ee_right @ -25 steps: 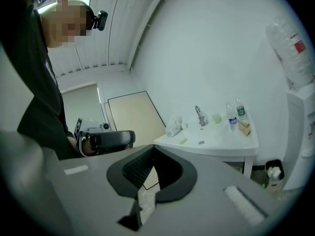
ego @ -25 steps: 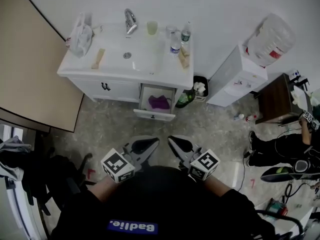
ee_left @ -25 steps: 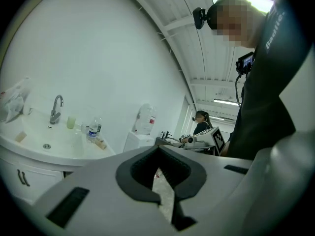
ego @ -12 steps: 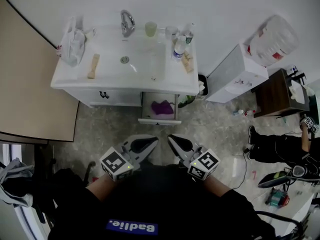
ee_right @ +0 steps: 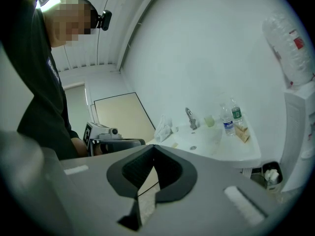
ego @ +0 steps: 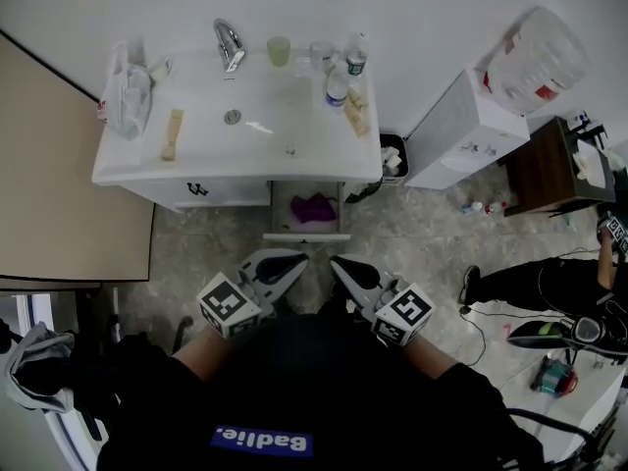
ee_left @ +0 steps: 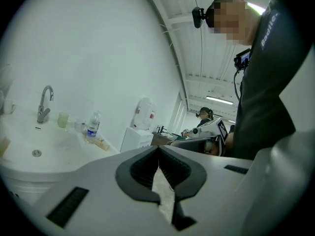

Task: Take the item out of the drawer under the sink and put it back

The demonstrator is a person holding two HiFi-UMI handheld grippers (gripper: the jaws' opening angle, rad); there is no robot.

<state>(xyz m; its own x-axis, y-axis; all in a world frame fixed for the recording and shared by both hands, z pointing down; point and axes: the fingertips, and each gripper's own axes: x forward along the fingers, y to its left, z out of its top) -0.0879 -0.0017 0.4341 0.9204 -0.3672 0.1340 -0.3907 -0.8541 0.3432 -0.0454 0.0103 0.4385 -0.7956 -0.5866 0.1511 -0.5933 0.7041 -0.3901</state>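
In the head view a white sink vanity (ego: pixel 147 170) stands ahead, with one drawer (ego: pixel 305 234) under the basin pulled open. A purple item (ego: pixel 314 207) lies inside it. My left gripper (ego: pixel 287 262) and right gripper (ego: pixel 342 264) hover side by side just short of the drawer front, both pointing towards it. In the left gripper view the left gripper (ee_left: pixel 158 149) has its pads pressed together with nothing between them. The right gripper (ee_right: pixel 153 147) looks the same in the right gripper view, shut and holding nothing. The drawer is hidden in both gripper views.
On the counter stand a faucet (ego: pixel 228 42), a cup (ego: pixel 280 50), bottles (ego: pixel 339 84) and a plastic bag (ego: pixel 122 94). A bin (ego: pixel 392 161), a white cabinet (ego: pixel 459 135) and a brown table (ego: pixel 548 180) stand to the right. A person (ego: pixel 549 285) sits on the floor at far right.
The vanity and its open drawer have swung square in front of me and drawn closer to the grippers. Both grippers stay shut, side by side.
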